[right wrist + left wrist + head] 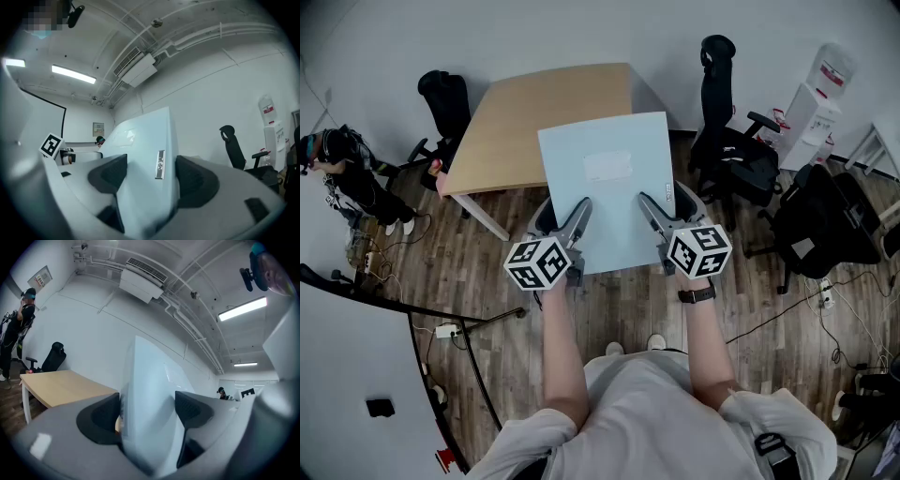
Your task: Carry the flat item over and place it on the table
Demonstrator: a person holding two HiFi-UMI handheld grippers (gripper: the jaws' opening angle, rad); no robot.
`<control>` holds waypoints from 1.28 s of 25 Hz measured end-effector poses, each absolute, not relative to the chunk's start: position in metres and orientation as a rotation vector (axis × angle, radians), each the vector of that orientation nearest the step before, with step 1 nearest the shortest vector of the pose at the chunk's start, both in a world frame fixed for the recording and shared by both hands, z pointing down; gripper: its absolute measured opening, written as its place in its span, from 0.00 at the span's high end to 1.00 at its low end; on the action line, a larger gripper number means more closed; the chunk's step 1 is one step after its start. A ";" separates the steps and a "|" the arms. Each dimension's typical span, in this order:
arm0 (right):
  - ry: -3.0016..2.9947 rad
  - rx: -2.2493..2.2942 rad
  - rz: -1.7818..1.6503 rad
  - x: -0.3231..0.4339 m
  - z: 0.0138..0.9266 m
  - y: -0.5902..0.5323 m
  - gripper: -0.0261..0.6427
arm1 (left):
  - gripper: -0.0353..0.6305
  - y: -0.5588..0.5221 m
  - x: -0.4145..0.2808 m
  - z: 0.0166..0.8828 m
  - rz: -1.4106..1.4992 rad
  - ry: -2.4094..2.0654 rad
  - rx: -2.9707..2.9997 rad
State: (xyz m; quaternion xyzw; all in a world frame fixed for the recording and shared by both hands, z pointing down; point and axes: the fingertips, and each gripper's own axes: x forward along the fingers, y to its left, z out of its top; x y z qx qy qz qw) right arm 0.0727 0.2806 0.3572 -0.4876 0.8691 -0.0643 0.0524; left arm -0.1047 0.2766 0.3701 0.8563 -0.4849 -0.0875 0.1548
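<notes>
my left gripper and right gripper both clamped on pale blue flat rectangular board, board level, at light wooden desk corner

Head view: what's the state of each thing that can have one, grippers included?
flat item, held level in the air by its near edge.
left gripper, shut on the flat item.
right gripper, shut on the flat item.
table, upright; whether the item touches it is unclear.

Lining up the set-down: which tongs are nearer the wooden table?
Left. The left tongs grip the flat panel just off the near edge of the table; the right tongs grip it farther right.
</notes>
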 end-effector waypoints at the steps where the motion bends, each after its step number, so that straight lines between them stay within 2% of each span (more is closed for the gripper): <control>1: 2.649 -1.470 -0.189 0.068 0.356 0.281 0.50 | 0.38 0.277 -0.109 0.370 -0.260 -1.393 2.452; 12: 2.642 -1.383 -0.191 0.015 0.349 0.278 0.50 | 0.38 0.280 -0.167 0.367 -0.317 -1.419 2.446; 19: 2.611 -1.483 -0.182 -0.010 0.363 0.276 0.50 | 0.38 0.272 -0.192 0.382 -0.304 -1.403 2.477; 32: 2.631 -1.492 -0.195 -0.012 0.380 0.197 0.51 | 0.41 0.196 -0.195 0.392 -0.250 -1.422 2.486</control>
